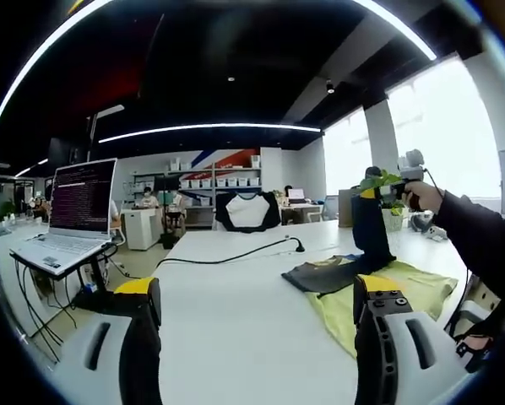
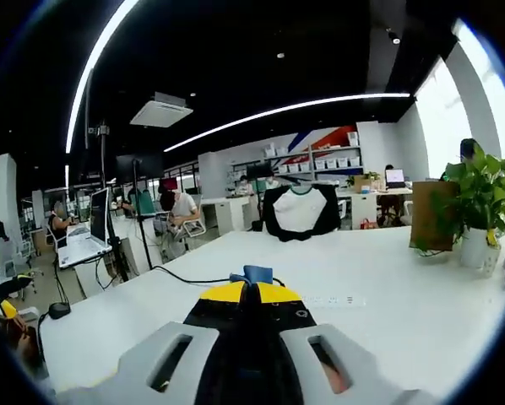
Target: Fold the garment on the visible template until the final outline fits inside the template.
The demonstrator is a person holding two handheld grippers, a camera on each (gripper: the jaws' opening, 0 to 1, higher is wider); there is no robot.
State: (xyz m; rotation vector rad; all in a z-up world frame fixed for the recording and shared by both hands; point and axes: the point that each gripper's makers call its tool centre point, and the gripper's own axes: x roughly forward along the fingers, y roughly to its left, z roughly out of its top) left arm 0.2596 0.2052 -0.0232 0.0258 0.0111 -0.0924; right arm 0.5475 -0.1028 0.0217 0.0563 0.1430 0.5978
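Observation:
A dark garment (image 1: 330,275) lies partly on a yellow-green template (image 1: 404,291) at the right of the white table (image 1: 236,337). One part of the garment rises in a dark strip to my right gripper (image 1: 369,194), which a hand holds above the template. In the right gripper view, my right gripper (image 2: 255,287) has its jaws together with dark cloth between them. A small blue piece (image 2: 257,273) sits at their tips. My left gripper (image 1: 257,295) hovers over bare table left of the template, jaws wide apart and holding nothing.
A laptop (image 1: 77,211) on a stand sits at the far left and a black cable (image 1: 236,254) crosses the table. A chair with a black-and-white shirt (image 2: 300,211) stands beyond the far edge. A potted plant (image 2: 482,198) is at the right. The person's sleeve (image 1: 482,240) is at the right.

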